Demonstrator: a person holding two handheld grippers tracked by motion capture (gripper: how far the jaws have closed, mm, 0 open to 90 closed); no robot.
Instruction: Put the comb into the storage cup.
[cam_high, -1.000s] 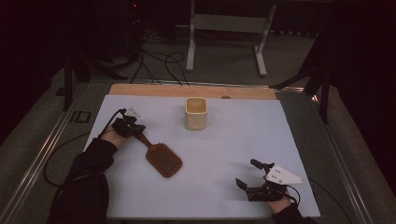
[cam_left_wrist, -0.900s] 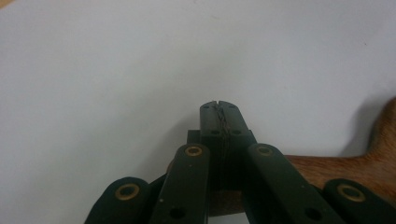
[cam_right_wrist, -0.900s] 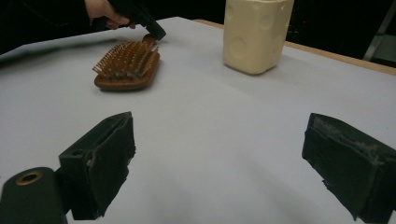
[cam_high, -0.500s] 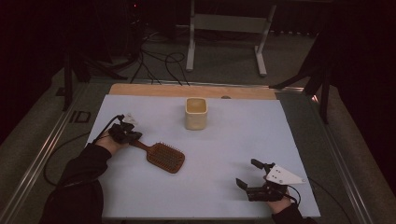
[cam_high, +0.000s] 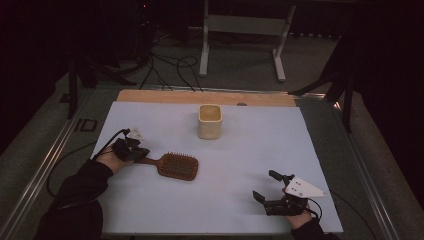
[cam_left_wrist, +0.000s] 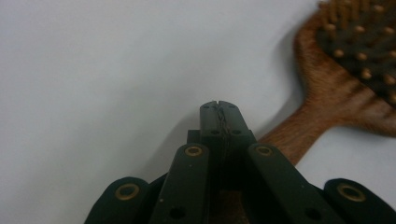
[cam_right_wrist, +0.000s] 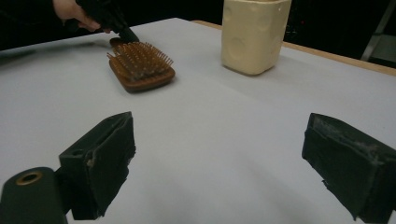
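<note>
While one wooden hairbrush (cam_high: 172, 165) and one cream cup (cam_high: 210, 121) lay on the white sheet (cam_high: 240, 150), the left gripper (cam_high: 131, 149) sat with jaws fully closed, empty, against the brush handle, forearm low. The right gripper (cam_high: 272, 192) rested wide open, well apart.

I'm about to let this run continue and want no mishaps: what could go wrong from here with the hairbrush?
1. The left gripper has its jaws closed together over the handle end of the hairbrush, apparently pressing or nudging rather than clamping it, so the brush may pivot or slip away.
2. The cream cup stands just beyond the brush; a hard push could knock it.
3. The right gripper rests open far off, unable to steady anything.
</note>
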